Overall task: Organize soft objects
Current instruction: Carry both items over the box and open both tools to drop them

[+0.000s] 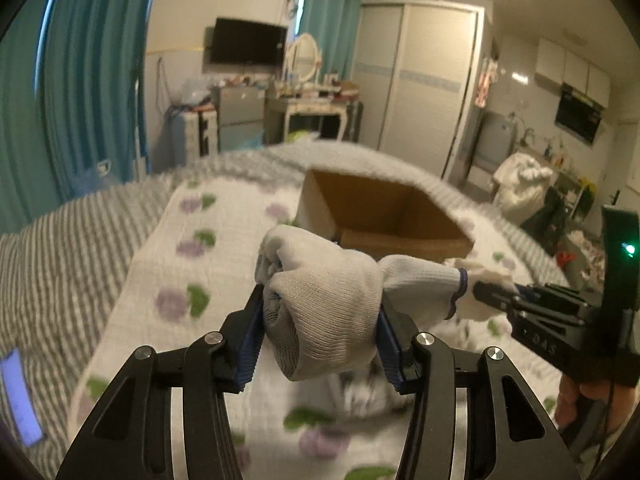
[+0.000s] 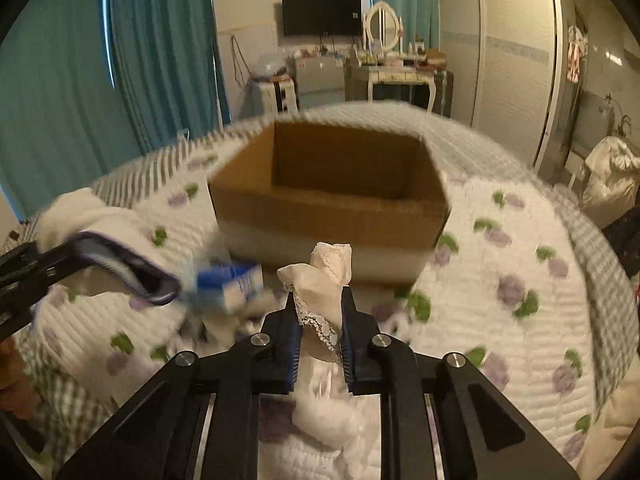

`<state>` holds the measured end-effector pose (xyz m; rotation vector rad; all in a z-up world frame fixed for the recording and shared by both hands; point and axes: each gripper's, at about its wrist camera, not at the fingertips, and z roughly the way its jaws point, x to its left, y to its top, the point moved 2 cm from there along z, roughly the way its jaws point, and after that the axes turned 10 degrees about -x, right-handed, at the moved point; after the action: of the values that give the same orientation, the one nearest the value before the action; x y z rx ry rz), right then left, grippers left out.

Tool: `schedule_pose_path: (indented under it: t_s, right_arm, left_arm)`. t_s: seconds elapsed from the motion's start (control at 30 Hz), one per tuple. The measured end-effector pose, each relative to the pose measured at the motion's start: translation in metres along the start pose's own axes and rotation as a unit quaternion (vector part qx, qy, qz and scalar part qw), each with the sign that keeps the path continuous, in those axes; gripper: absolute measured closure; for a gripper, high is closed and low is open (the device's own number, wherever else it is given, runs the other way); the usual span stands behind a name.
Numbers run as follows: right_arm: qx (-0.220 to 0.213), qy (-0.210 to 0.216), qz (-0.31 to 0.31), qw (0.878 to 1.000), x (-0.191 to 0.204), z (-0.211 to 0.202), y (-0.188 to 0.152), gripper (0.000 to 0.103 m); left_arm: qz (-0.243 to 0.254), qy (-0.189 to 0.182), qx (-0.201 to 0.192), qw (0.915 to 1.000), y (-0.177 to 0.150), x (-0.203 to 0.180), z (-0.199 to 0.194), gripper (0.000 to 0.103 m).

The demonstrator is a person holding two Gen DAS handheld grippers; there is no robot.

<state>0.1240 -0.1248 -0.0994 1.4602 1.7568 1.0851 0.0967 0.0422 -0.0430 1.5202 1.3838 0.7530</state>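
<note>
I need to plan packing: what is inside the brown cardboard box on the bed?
The brown cardboard box shows only bare inner walls; its floor is hidden behind the near wall.

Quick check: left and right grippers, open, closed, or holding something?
Left gripper: closed on a grey knit glove.
Right gripper: closed on a white lace-trimmed cloth.

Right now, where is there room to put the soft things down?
Inside the box, which looks empty. The quilt right of the box is bare too. It is crowded just left of the right gripper, where a blue pack and white cloths lie, with the left gripper holding a glove.
</note>
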Motion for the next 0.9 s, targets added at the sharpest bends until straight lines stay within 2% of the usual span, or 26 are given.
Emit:
schedule_pose_path:
  t_s: [0.13,0.23,0.33,0.47,0.67,0.9]
  right_arm:
    - [-0.042,-0.003,-0.009,0.999,0.0,-0.009,0.041,0.087]
    - [-0.063,-0.003,-0.015,0.998,-0.003,-0.005,0.069,0.087]
    - [-0.076,-0.008,-0.02,0.997,-0.01,0.009,0.095,0.087]
    - [-0.081,-0.014,-0.012,0.997,-0.024,0.029,0.118,0.087]
    - [-0.058,-0.012,0.013,0.998,-0.057,0.082,0.127,0.087]
    - [-0.008,-0.002,0.034,0.999,-0.08,0.135,0.102,0.087]
  left_arm:
    - [-0.007,-0.034,-0.013,0.9993,0.036,-0.008,0.017,0.054]
    - [0.012,-0.038,-0.033,0.9987,0.063,-0.019,0.032,0.054]
    - [0.009,-0.054,-0.037,0.9978,0.085,-0.026,0.056,0.054]
    - [0.022,-0.038,-0.04,0.9982,0.101,-0.029,0.088,0.054]
    - [0.047,-0.008,-0.014,0.9988,0.092,-0.029,0.141,0.054]
    - [0.061,0.002,0.041,0.9973,0.061,-0.032,0.187,0.054]
